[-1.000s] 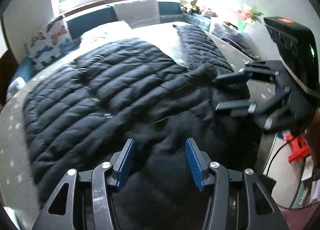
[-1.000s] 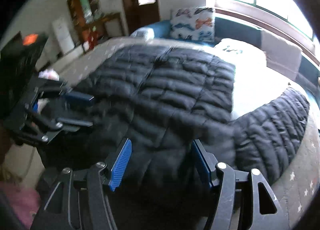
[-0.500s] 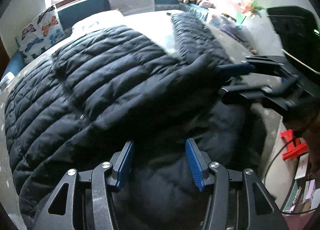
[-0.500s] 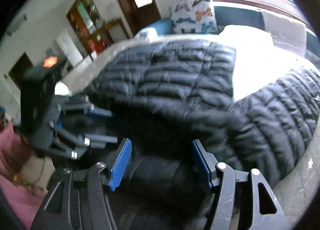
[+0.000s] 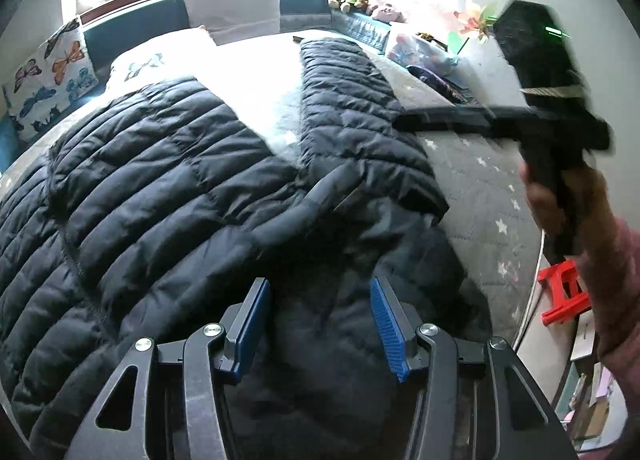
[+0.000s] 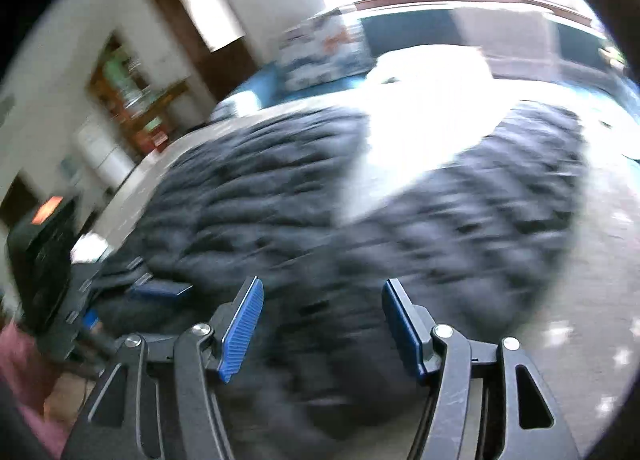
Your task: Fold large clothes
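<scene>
Swung rightward, both half-open grippers (image 5: 320, 328) (image 6: 322, 324) hover over the rumpled black quilted jacket (image 5: 168, 195).

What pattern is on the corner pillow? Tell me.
Colourful butterflies on white pillow; clearest in the left wrist view.
</scene>
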Demonstrator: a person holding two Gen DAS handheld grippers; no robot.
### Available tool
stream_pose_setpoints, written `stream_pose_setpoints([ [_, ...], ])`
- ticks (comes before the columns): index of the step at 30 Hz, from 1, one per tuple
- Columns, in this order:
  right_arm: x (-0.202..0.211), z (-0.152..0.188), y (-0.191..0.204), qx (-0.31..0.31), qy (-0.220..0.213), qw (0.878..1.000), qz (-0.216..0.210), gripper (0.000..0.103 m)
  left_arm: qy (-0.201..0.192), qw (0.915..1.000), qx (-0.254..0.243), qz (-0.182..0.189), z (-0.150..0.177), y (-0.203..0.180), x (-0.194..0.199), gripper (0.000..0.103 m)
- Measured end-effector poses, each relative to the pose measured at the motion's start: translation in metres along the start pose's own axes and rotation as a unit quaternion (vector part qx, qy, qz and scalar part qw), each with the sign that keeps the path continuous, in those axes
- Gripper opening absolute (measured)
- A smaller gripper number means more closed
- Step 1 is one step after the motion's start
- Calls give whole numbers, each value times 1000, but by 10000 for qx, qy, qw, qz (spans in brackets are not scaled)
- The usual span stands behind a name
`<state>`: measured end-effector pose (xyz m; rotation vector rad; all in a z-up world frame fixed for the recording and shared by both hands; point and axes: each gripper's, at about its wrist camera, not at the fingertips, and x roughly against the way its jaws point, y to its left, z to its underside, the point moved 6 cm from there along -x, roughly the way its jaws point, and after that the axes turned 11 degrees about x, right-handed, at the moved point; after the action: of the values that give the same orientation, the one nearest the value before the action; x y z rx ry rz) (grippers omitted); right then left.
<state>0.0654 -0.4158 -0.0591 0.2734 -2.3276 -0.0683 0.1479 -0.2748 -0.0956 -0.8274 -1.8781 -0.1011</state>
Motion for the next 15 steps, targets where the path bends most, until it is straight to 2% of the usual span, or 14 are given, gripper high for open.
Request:
stream_pose_setpoints([
  [5, -7, -6, -97, -966, 1, 9932, 646, 68, 90, 9999, -113, 58, -12, -14, -17, 56],
  [9, -19, -6, -160, -1735, -120, 9807, 890, 68, 179, 9997, -102, 126, -13, -13, -26, 56],
  [13, -31, -9, -200, -2211, -285, 9708, 881, 68, 246, 9994, -63, 222, -14, -10, -31, 56],
  [15, -38, -11, -213, -2482, -443, 9654, 666, 68, 260, 9993, -86, 243, -14, -8, -32, 56],
])
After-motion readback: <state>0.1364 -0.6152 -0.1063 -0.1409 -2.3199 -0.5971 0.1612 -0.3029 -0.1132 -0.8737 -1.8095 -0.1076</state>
